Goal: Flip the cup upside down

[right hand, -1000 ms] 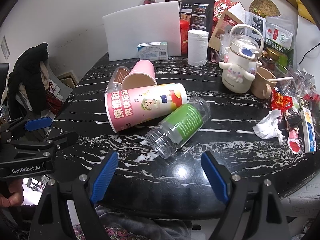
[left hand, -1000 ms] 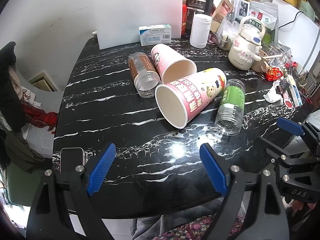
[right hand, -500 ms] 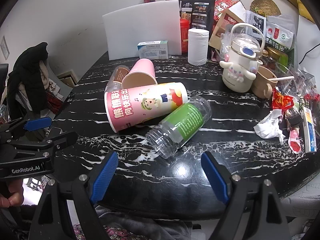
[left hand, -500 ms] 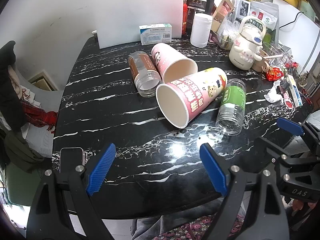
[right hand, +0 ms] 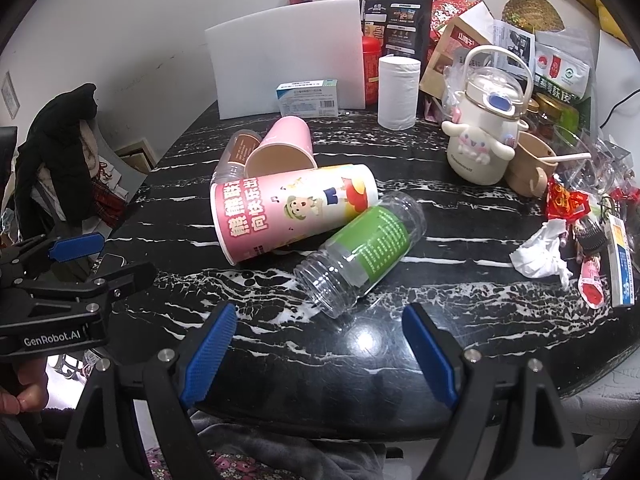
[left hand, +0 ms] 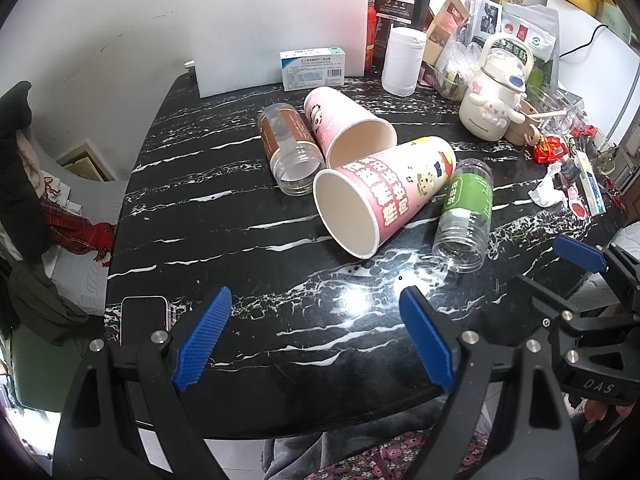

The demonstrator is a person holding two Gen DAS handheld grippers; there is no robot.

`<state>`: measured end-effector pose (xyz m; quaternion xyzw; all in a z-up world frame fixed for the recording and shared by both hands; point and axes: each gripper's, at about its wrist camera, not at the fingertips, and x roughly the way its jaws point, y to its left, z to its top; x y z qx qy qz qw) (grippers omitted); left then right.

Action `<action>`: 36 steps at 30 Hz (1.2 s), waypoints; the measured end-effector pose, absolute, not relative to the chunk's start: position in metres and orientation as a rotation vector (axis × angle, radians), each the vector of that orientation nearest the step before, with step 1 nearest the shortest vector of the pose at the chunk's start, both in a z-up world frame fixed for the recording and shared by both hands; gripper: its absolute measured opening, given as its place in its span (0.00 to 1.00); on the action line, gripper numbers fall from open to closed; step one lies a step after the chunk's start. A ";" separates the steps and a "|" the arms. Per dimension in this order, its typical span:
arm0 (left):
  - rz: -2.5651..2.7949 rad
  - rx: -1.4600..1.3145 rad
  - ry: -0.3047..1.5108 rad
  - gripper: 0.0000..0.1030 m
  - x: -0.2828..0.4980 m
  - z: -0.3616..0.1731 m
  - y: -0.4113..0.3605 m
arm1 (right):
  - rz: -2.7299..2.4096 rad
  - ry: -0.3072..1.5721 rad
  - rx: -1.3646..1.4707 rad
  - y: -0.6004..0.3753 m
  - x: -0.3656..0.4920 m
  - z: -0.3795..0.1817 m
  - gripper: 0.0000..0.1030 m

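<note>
A large pink paper cup with cartoon print (left hand: pixel 384 192) (right hand: pixel 292 210) lies on its side on the black marble table (left hand: pixel 224 240), mouth toward me. A smaller pink cup (left hand: pixel 344 128) (right hand: pixel 282 148) lies on its side behind it. A clear jar with a green label (left hand: pixel 466 216) (right hand: pixel 360 248) lies beside the large cup on the right, and one with a brown label (left hand: pixel 290 148) (right hand: pixel 236 152) on the left. My left gripper (left hand: pixel 316 338) is open and empty above the table's near edge. My right gripper (right hand: pixel 320 352) is open and empty near the green jar's mouth.
A white board (left hand: pixel 276 24), a small box (left hand: pixel 314 67), a paper roll (left hand: pixel 402 60), a cartoon kettle (left hand: pixel 494 92) and packets line the back and right side. A phone (left hand: pixel 144 318) lies at the near left corner. Crumpled tissue (right hand: pixel 540 254) lies at right.
Both grippers have crept slightly forward toward the cups. Nothing on the table has moved.
</note>
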<state>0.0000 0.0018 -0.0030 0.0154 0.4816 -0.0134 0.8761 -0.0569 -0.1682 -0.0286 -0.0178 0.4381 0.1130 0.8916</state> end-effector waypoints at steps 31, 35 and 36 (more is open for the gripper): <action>-0.023 0.021 1.031 0.83 0.037 -0.011 0.003 | 0.201 0.954 0.018 -0.178 -0.020 -0.034 0.83; -0.014 0.019 1.038 0.83 0.049 -0.015 0.006 | 0.179 0.979 0.044 -0.179 -0.004 -0.040 0.83; -0.011 0.020 1.039 0.83 0.052 -0.017 0.006 | 0.172 0.986 0.050 -0.179 0.000 -0.042 0.83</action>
